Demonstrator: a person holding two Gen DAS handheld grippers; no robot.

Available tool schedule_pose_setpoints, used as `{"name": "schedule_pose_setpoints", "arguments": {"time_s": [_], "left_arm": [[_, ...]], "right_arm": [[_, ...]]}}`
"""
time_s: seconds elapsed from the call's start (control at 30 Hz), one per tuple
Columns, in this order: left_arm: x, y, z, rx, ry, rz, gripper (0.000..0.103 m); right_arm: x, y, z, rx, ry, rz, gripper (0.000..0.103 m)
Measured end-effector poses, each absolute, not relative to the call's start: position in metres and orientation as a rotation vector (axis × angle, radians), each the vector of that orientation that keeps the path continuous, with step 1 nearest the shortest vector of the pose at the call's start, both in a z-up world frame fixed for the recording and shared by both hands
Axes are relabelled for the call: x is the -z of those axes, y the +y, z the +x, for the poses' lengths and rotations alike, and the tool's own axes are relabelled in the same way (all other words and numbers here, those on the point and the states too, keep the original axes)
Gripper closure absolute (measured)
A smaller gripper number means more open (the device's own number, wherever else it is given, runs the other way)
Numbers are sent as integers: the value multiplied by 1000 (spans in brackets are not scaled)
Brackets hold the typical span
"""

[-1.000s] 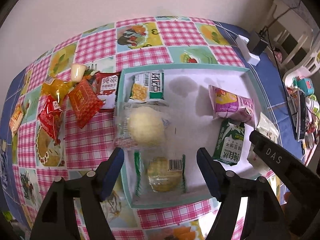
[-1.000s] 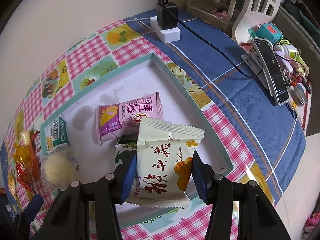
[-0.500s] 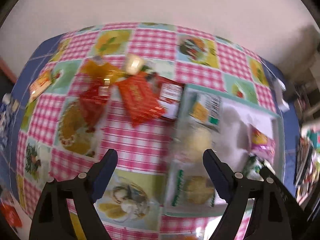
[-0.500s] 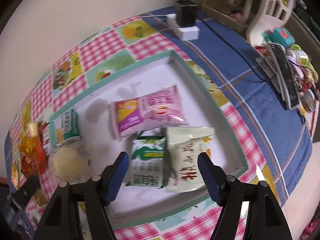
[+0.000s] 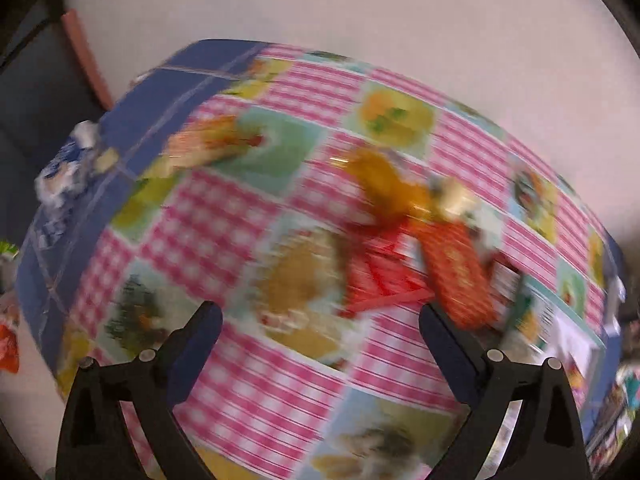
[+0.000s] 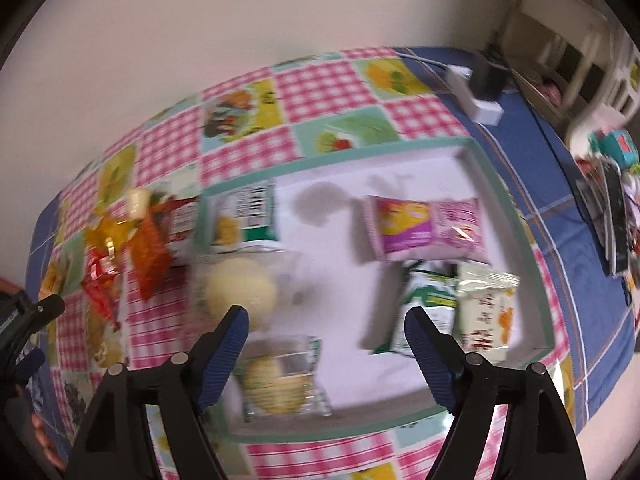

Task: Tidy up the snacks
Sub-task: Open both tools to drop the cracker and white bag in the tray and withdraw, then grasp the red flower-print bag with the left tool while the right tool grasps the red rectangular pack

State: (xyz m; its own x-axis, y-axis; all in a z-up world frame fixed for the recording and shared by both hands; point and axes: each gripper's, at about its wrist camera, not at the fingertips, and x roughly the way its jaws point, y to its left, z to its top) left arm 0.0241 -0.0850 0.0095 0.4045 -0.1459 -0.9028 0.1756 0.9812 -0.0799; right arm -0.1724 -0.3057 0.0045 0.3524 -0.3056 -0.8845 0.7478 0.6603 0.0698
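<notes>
Inside the tray (image 6: 496, 184), the cream packet (image 6: 486, 312) now released, both grippers spread and empty.

- Worktop (image 6: 520, 148): covered by a blue cloth with a pink-checked, fruit-patterned overlay (image 6: 316, 88).
- Green-rimmed white tray (image 6: 340, 152): lies flat on the overlay.
- Loose red and orange snack packets (image 6: 120, 256): in a heap on the overlay, just beside the tray's left rim.
- White power strip (image 6: 480, 100): on the blue cloth, beyond the tray's far right corner.
- Dark clutter (image 6: 612, 216): right of the tray, details blurred.
</notes>
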Motion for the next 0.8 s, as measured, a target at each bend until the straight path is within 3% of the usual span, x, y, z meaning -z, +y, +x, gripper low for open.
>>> {"name": "schedule_pose_setpoints", "arguments": {"time_s": [0.43,0.53,0.8], "left_arm": [[0,-14,56,46,1138,-59,4],[3,-8,59,43,1144,-82,4],[9,-5,64,61,1166,-120,4]], "right_arm": [[-2,-244,-115,517,992,432,14],[1,-238,-106,470,978,436,0],[7,-232,-88,446,982,417,0]]}}
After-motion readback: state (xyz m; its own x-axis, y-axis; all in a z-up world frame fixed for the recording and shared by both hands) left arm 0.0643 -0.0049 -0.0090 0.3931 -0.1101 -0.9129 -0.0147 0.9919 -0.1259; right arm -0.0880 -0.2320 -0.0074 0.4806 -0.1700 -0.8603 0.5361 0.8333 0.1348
